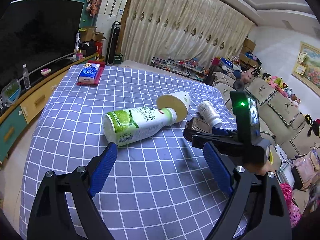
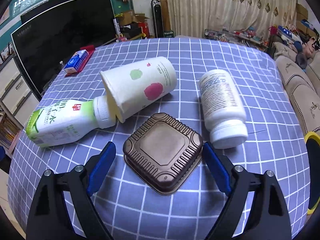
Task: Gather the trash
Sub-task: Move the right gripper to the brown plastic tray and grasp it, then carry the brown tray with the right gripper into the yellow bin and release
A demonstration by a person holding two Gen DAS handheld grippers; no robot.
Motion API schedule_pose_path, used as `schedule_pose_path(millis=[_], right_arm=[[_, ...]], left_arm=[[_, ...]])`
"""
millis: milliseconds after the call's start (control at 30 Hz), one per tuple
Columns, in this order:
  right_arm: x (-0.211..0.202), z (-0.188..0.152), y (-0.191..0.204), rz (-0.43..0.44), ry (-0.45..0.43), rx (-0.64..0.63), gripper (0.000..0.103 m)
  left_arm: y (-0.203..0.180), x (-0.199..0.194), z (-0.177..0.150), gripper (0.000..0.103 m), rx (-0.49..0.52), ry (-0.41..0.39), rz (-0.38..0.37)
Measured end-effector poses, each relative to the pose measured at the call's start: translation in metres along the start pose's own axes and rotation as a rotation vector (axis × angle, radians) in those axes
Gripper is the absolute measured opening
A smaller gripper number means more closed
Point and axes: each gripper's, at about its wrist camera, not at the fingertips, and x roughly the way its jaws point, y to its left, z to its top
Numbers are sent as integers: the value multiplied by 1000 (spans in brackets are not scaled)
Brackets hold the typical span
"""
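A green and white drink bottle (image 1: pixel 136 126) (image 2: pixel 66 122) lies on its side on the checked tablecloth, its neck inside a tipped paper cup (image 1: pixel 176 105) (image 2: pixel 140 86). A white pill bottle (image 1: pixel 210 113) (image 2: pixel 222 106) lies to the right. A brown square plastic tray (image 2: pixel 163 154) (image 1: pixel 198 126) lies upside down between my right gripper's fingers. My right gripper (image 2: pixel 159 150) is open around it, apart from it; it also shows in the left wrist view (image 1: pixel 210 136). My left gripper (image 1: pixel 160 152) is open and empty, just short of the drink bottle's base.
A tissue pack on a red holder (image 1: pixel 90 74) (image 2: pixel 77 62) lies at the far left of the table (image 1: pixel 140 180). A TV and cabinet (image 1: pixel 30 50) stand left, a sofa with toys (image 1: pixel 280 110) right. A yellow-rimmed object (image 2: pixel 312 170) is at the right edge.
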Motion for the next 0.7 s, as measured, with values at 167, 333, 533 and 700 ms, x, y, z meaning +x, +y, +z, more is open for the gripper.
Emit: schedule_pose_path(millis=[167, 333, 533, 700], right_arm=[[5, 5, -4, -11, 0, 20, 74], [-3, 1, -6, 17, 3, 22, 72], [-40, -15, -2, 79, -37, -9, 72], [-74, -35, -10, 90, -65, -30, 72]], left_arm=[[3, 5, -4, 87, -12, 10, -7], [0, 11, -7, 87, -7, 30, -10], [-7, 16, -8, 87, 8, 37, -16], [-19, 26, -9, 87, 40, 55, -9]])
